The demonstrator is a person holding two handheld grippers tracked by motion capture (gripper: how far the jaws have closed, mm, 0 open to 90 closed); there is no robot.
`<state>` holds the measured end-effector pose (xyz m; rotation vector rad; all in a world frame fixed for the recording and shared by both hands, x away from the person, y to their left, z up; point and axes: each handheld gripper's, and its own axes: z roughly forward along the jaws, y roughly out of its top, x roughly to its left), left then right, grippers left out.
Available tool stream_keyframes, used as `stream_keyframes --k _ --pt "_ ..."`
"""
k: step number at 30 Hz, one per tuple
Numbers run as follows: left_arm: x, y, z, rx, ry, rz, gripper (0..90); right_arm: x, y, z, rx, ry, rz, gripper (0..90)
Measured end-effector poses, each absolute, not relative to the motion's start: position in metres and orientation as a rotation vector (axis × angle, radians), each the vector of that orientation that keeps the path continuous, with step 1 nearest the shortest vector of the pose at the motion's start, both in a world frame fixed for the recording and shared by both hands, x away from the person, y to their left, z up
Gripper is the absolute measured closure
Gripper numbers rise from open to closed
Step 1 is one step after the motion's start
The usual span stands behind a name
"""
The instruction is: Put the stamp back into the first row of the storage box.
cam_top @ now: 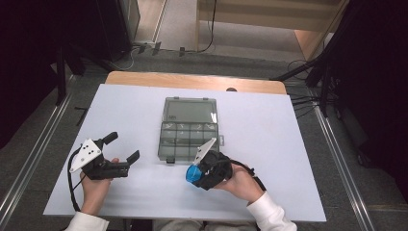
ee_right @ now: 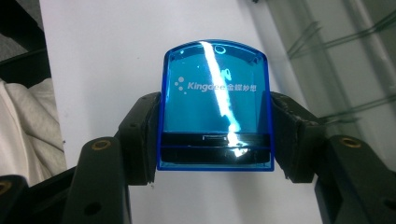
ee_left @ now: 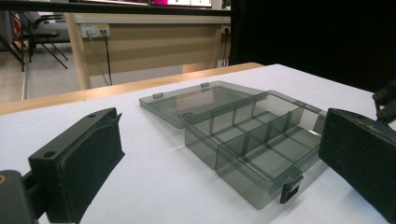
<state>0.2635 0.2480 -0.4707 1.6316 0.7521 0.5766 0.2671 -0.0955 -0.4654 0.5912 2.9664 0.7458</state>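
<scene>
Blue case (ee_right: 215,105) clamped between right gripper (ee_right: 215,135) jaws

A translucent blue plastic case (ee_right: 215,105), held between the jaws in the right gripper view, carries white print across its upper half: a small cluster of dots, then what looks like "Kingdee", then a few Chinese characters too blurred by glare to read. The grey organiser box's lid (ee_left: 196,100) bears a small embossed mark, illegible.
</scene>
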Motion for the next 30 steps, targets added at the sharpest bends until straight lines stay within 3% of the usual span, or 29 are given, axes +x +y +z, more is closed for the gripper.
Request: stream_keyframes --k 10,30 --pt "0.264 0.248 -0.471 1.627 0.758 0.573 0.0 0.291 -0.097 -0.437 0.581 2.97 0.744 41.9" --pt "0.265 0.248 -0.472 1.617 0.761 0.549 0.0 0.341 -0.103 -0.413 0.583 2.948 0.685 41.9"
